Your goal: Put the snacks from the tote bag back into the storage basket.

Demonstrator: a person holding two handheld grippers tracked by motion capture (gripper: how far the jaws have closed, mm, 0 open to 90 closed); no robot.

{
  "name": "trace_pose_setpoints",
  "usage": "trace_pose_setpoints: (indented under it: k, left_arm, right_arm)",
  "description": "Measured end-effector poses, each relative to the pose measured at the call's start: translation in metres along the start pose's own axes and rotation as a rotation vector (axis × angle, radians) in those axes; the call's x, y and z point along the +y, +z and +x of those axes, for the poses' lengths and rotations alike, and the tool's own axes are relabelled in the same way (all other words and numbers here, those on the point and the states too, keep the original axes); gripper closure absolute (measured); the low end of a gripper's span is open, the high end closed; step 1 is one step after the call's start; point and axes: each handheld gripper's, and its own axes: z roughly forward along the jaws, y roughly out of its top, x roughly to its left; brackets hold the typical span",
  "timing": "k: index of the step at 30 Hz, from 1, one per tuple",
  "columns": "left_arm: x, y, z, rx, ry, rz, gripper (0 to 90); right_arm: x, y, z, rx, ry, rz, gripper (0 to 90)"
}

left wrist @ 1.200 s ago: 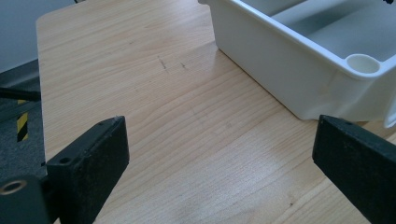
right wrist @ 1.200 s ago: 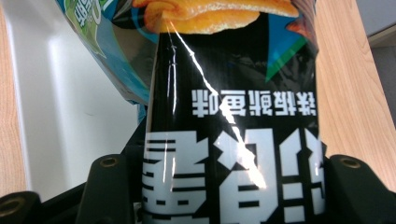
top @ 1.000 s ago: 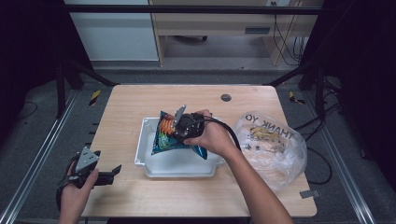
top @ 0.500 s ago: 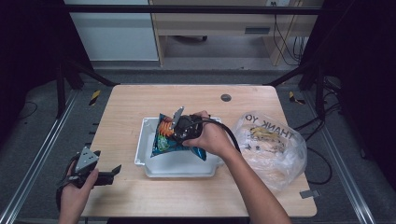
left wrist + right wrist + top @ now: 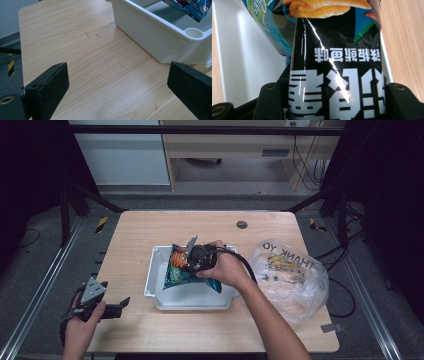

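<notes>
From the high view, my right tool (image 5: 192, 257) grips a snack bag (image 5: 186, 270) over the white bin (image 5: 160, 297) in the middle of the worktop (image 5: 135, 232). I judge this the placing step: the bag goes down into the bin, and next I must lower it until it rests on the floor, then let the jaws part. My left tool (image 5: 112, 309) idles near the front left edge, well apart from the bin. Count: one bin, one snack bag, one clear plastic sack (image 5: 292, 275) of goods to the right, two tools.

In the left gripper view, my jaws stand wide apart with nothing between them, over bare wood; the bin wall (image 5: 147, 37) sits ahead, a corner of the bag (image 5: 190, 7) above it.

In the right gripper view, the jaws are clamped on either side of the bag (image 5: 337, 80), with the white bin (image 5: 249, 62) beneath.
</notes>
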Motion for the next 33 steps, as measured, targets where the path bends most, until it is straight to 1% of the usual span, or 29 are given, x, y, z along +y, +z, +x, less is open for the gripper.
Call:
trace_pose_setpoints:
  k: [17,21,24,30,31,32,33]
  left_arm:
    - [0.000,0.000,0.001,-0.001,0.000,0.002,3.3]
    - [0.000,0.000,0.001,-0.001,0.000,0.001,3.4]
    - [0.000,0.000,0.000,-0.002,0.001,0.001,3.3]
    - [0.000,0.000,0.000,0.000,0.002,0.001,3.4]
    - [0.001,0.001,0.002,0.005,0.028,-0.015,3.3]
    - [0.000,0.000,0.000,-0.001,0.002,0.002,3.4]
    - [0.000,0.000,0.000,-0.002,0.004,0.003,3.4]
  right_arm:
    - [-0.001,0.000,0.000,-0.004,0.000,-0.012,41.9]
    - [-0.002,-0.003,0.003,-0.011,0.001,-0.022,41.9]
    - [-0.004,-0.006,0.005,-0.012,0.005,-0.039,41.9]
    - [-0.005,-0.010,0.011,-0.008,-0.001,-0.055,42.0]
    - [-0.005,-0.010,0.012,-0.006,-0.001,-0.058,41.9]
    - [-0.006,-0.009,0.012,-0.006,-0.003,-0.058,42.0]
    - [-0.006,-0.008,0.013,-0.005,-0.002,-0.058,42.0]
